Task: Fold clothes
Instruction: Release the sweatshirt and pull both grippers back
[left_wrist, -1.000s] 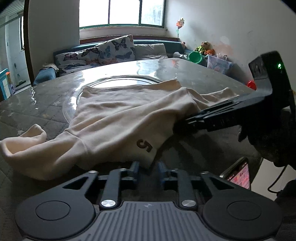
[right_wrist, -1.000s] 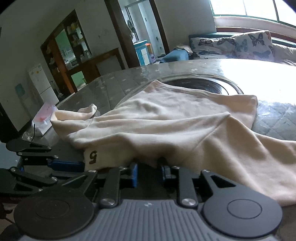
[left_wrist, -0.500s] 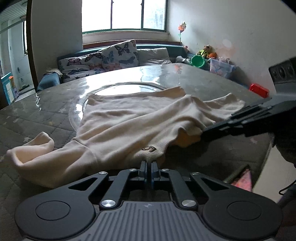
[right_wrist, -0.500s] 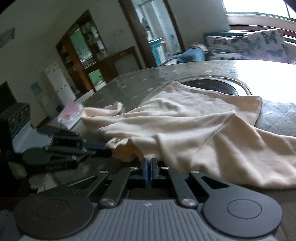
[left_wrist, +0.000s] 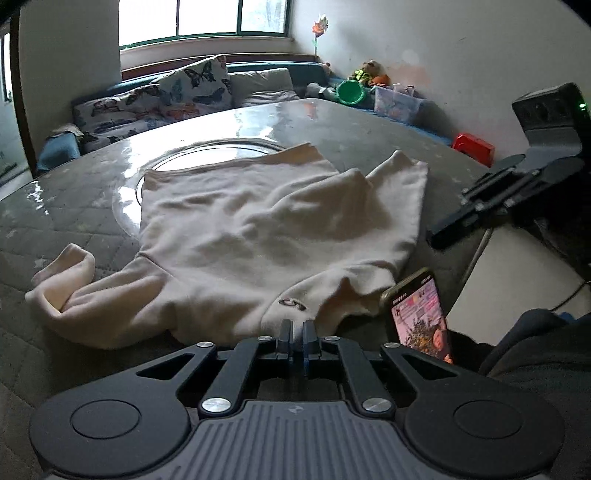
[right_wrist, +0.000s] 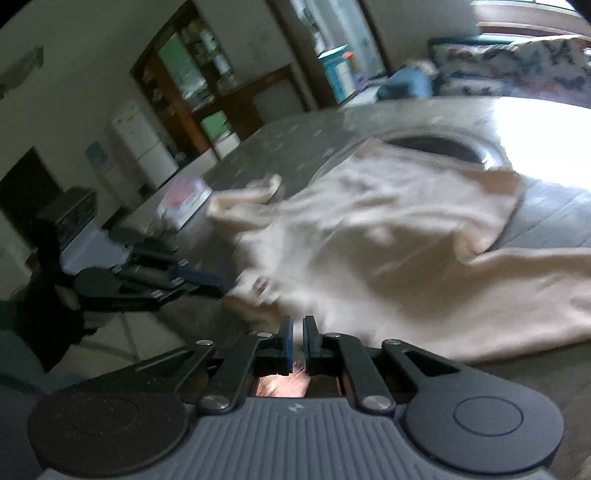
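The left gripper (left_wrist: 294, 329) is pinched on the near hem of the cream sweatshirt (left_wrist: 266, 236). The right gripper (right_wrist: 295, 328) is pressed together too; what it pinches is lost in blur. The soft, rumpled sweatshirt is spread across the quilted table (left_wrist: 55, 221), one cuff curled at left.

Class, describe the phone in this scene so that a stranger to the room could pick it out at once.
Start at the big round table with the cream sweatshirt spread across it. Follow the garment's near edge toward the right, just past the left gripper, to the table's rim. There the smartphone stands tilted, the only thing with a lit, pink-toned screen.
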